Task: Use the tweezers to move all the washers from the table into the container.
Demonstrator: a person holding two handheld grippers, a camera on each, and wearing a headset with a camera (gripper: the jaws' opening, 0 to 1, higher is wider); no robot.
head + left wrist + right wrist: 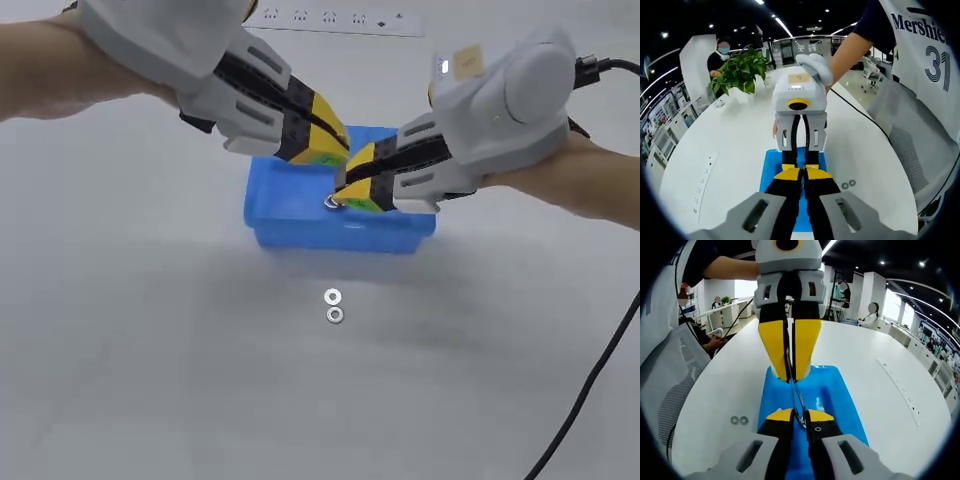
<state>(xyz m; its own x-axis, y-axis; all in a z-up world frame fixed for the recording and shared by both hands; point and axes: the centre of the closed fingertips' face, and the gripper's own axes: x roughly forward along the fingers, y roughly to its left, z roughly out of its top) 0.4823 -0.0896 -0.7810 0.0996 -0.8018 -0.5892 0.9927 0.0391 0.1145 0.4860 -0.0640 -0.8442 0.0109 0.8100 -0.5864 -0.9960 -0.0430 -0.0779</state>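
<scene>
Two washers (332,296) (335,315) lie side by side on the white table in front of the blue container (300,225). They also show as washers (845,185) and washers (734,419). Both grippers meet nose to nose over the container. My left gripper (335,152) (803,172) is shut on the upper end of the thin metal tweezers (796,395). My right gripper (352,195) (801,417) is shut on the tweezers near their tips. A small grey ring (333,203), seemingly a washer, hangs at the tweezer tips above the container.
A white power strip (330,17) (900,385) lies at the table's far edge. A black cable (590,380) runs off the right gripper across the table's right side. A potted plant (740,70) stands further off. People sit and stand around the room.
</scene>
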